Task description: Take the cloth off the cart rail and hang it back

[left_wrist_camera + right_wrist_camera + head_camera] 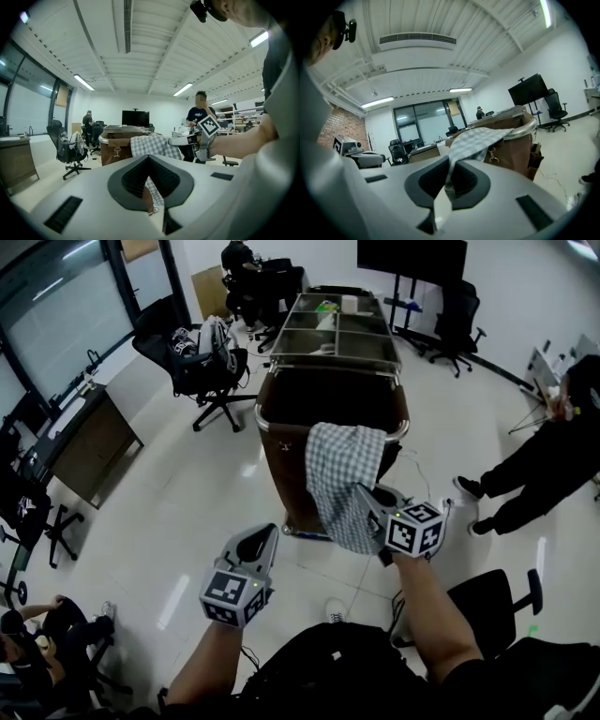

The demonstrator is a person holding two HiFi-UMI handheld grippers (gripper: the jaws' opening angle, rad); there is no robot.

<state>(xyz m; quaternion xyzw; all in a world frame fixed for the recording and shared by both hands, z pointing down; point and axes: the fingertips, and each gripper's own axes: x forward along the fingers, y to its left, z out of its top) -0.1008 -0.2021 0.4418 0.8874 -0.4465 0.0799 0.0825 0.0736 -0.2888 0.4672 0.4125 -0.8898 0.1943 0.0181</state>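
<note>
A grey-and-white checked cloth (pixel 342 470) hangs over the chrome rail (pixel 265 425) at the near end of a brown cart (pixel 291 474). My right gripper (pixel 367 493) is shut on the cloth's lower right part. In the right gripper view the cloth (pixel 480 138) runs from the rail (pixel 525 129) down into the closed jaws of the right gripper (pixel 450 164). My left gripper (pixel 265 532) hovers lower left of the cloth, apart from it, with its jaws together and nothing in them. In the left gripper view the cloth (pixel 150 145) is ahead of the left gripper (pixel 148 157).
Trays (pixel 337 324) fill the cart's top. Black office chairs (pixel 202 367) and a wooden desk (pixel 89 442) stand to the left. A person (pixel 534 465) stands at the right, another sits at bottom left (pixel 47 634). A black chair (pixel 497 601) is close behind on my right.
</note>
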